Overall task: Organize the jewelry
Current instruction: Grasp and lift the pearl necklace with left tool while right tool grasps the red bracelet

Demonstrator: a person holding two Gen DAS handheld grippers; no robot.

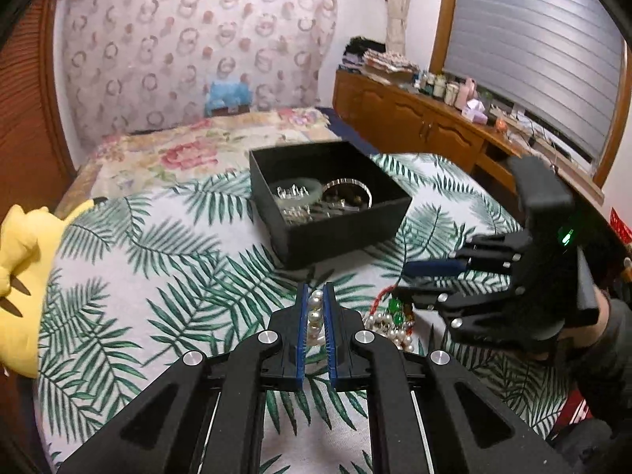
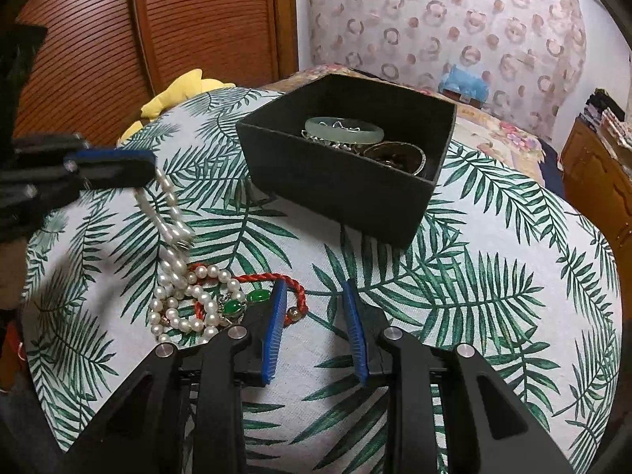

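**Pearl strand gripped above the leaf-print cloth**

The left hand-held gripper (image 1: 315, 300) is clamped on a pearl strand (image 2: 168, 205) that dangles toward the jewelry pile (image 2: 197, 300) at lower left. The right hand-held gripper (image 2: 314, 296) stands parted and empty beside the pile. The black box (image 2: 339, 185) sits at upper centre, holding a pale bangle (image 2: 343, 130).

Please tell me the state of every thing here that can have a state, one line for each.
left gripper: shut on pearl strand
pearl strand: partly lifted, its lower part on the pile
right gripper: open, holding nothing
black box: lidless, holds jewelry
jade bangle: in box
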